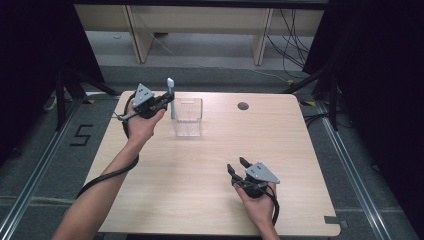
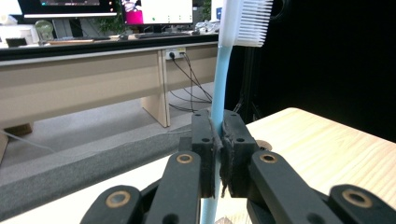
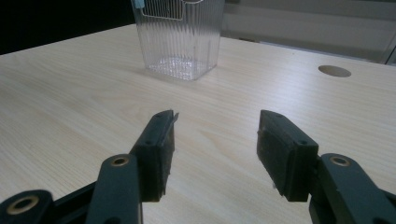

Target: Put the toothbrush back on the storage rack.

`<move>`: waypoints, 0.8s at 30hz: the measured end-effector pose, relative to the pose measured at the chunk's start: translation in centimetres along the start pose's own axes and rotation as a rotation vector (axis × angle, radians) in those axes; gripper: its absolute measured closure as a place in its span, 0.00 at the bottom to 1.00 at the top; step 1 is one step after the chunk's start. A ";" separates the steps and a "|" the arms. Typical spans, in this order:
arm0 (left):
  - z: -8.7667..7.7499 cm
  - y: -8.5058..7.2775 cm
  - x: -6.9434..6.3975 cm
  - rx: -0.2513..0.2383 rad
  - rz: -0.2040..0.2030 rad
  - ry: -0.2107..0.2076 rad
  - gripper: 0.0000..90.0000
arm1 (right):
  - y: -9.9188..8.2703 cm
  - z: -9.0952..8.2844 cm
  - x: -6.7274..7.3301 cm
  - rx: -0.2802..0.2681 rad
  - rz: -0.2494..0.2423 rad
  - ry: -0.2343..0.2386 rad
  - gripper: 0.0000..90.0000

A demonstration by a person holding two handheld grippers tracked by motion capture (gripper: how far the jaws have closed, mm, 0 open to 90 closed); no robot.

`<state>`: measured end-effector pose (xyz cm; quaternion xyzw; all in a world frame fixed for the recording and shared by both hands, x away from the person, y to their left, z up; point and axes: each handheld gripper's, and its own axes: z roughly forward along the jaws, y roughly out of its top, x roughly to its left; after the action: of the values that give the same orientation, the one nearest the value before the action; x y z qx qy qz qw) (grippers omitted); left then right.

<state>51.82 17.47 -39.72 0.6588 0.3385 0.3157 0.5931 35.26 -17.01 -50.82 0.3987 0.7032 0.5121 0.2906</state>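
The left gripper [image 2: 218,154] has its black jaws clamped on the thin, pale blue plastic handle of a toothbrush [image 2: 219,93], which stands upright between the pads, its white bristled head at the top. In the high view the left gripper [image 1: 167,102] is held above the far left part of the tabletop [image 1: 200,175], and the toothbrush [image 1: 171,97] rises just beside the left wall of a cup [image 1: 188,117]; whether the handle touches the cup cannot be told. The cup is clear plastic, squarish, with fine vertical ribs on its walls and a flat bottom, and it stands upright on the tabletop. The right gripper [image 3: 215,144] rests low near the front right of the tabletop, its jaws spread wide with nothing between them, only bare wood showing in the gap. In the right gripper view the cup [image 3: 180,39] stands well beyond those jaws. The right gripper [image 1: 239,167] carries a grey three-cornered plate. The tabletop is light wood grain with rounded corners and a round hole [image 1: 243,106] near its far edge.
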 end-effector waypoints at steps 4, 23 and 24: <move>0.1 -0.6 0.1 0.012 -0.008 0.002 0.94 | 0.0 0.0 0.1 0.009 0.010 0.012 0.53; 0.5 -1.6 0.2 0.064 -0.016 0.015 0.94 | -0.1 0.2 0.1 0.008 0.020 0.027 0.52; 0.5 -1.6 0.2 0.067 -0.017 0.014 0.94 | -0.1 0.1 0.1 0.022 0.021 0.017 0.52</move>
<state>52.26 17.47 -41.38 0.6730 0.3588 0.3038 0.5710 35.24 -16.90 -50.94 0.4048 0.7071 0.5105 0.2748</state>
